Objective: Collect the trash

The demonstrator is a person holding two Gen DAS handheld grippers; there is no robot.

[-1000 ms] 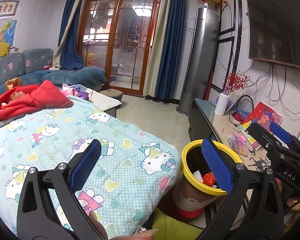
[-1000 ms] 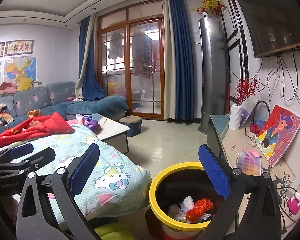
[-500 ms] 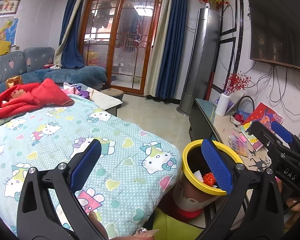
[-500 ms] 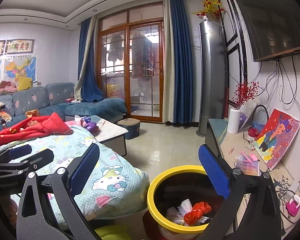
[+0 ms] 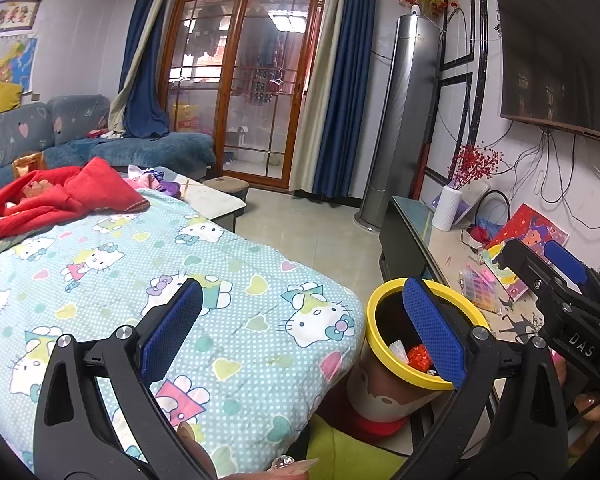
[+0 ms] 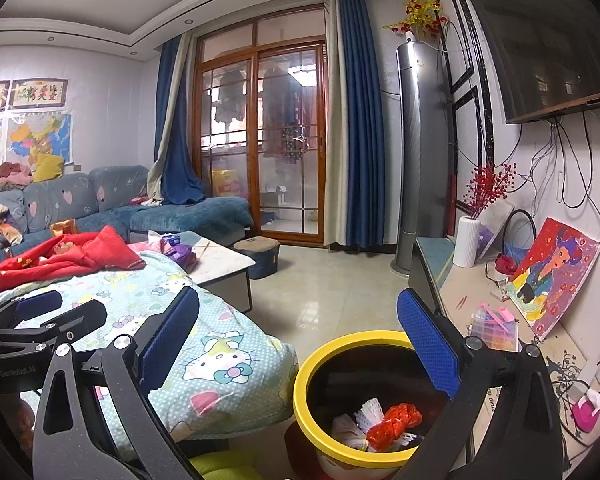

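**Holding both grippers spread beside the bin**

My left gripper (image 5: 302,326) and right gripper (image 6: 298,338) both stand wide apart with nothing between them; their pads (image 6: 428,350) are blue, with a fine mesh grain, on matte black frames. The bin (image 6: 312,368) is round, with a glossy yellow rim and dark inside, standing on the floor just beside the quilt (image 5: 112,264), a soft dotted cotton with cartoon cats. In the bin lie crinkled red wrap (image 6: 394,422) and white foam netting (image 6: 366,410).
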